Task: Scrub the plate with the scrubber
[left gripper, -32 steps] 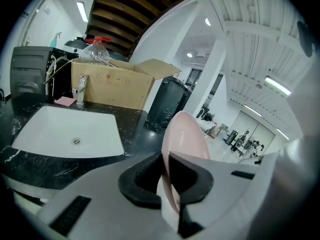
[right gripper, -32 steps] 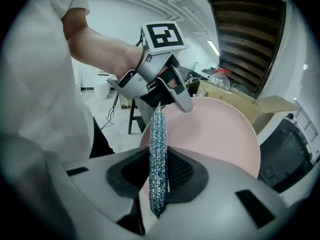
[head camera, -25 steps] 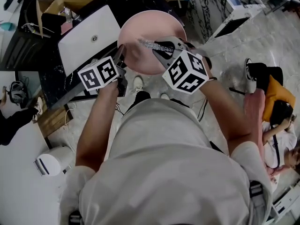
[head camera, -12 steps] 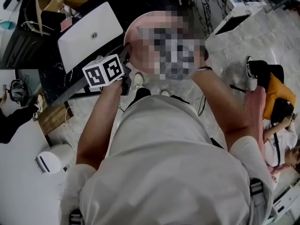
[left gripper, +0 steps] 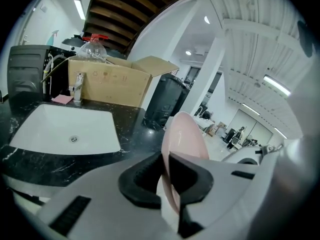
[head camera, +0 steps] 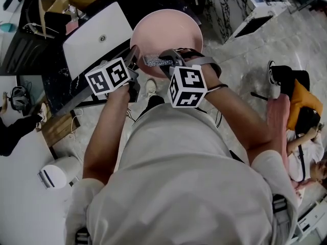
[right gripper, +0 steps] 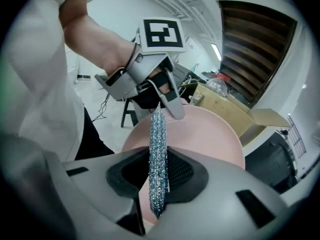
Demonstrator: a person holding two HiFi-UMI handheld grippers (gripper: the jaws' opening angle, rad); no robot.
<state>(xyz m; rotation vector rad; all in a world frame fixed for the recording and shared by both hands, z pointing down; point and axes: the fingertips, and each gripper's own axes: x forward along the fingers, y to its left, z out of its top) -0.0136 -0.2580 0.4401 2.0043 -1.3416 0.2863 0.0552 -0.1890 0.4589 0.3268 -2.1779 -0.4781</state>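
L gripper [head camera: 134, 54] clamps pink plate [head camera: 168, 27] by its 7 o'clock rim. Its jaws have just been easing open, with the rim between the pads. Plate hangs in air, apart from white sink [head camera: 97, 37] at 9 o'clock, with open floor [head camera: 245, 60] to 3 o'clock. R gripper [head camera: 162, 60] is closed flat on silver scrubber [head camera: 152, 60] over plate's lower edge, near L jaws. L gripper view alone shows plate edge-on and cardboard box [left gripper: 107, 81] behind sink. R gripper view alone shows scrubber's far tip close by L gripper.
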